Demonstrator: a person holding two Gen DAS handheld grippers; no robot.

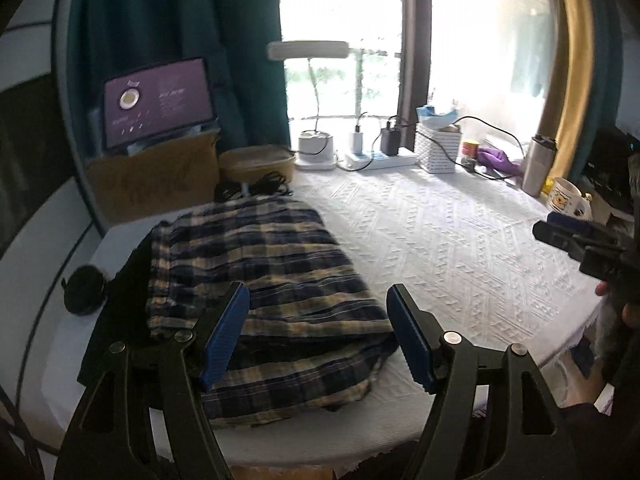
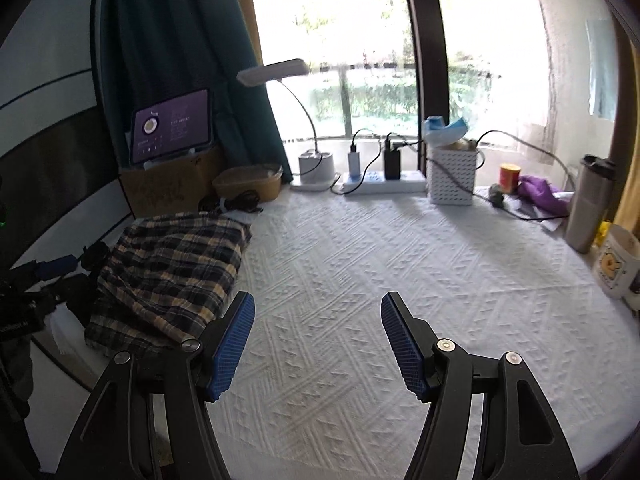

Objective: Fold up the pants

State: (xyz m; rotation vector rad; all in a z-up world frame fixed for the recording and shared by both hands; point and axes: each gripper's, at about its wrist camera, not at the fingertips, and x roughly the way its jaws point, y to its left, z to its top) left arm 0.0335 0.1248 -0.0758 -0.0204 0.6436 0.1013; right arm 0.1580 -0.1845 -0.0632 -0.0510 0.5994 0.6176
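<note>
The plaid pants (image 1: 264, 300) lie folded in a thick bundle at the left end of the white textured cloth (image 1: 460, 240); the right wrist view shows the same pants (image 2: 168, 276) at its left. My left gripper (image 1: 318, 336) hovers open above the bundle's near end, blue pads apart, nothing between them. My right gripper (image 2: 318, 346) is open over bare cloth to the right of the pants, holding nothing. Seen from the left wrist, the right gripper (image 1: 568, 232) sits at the right edge; from the right wrist, the left gripper (image 2: 52, 268) shows at the left edge.
A tablet (image 1: 158, 100) on a cardboard box (image 1: 156, 180), a woven basket (image 1: 256, 162), a desk lamp (image 2: 312, 164), a power strip (image 2: 384, 184), a white bin (image 2: 454, 174), a steel tumbler (image 2: 590, 204) and a mug (image 2: 616, 264) line the far and right edges. A black round object (image 1: 84, 288) lies left of the pants.
</note>
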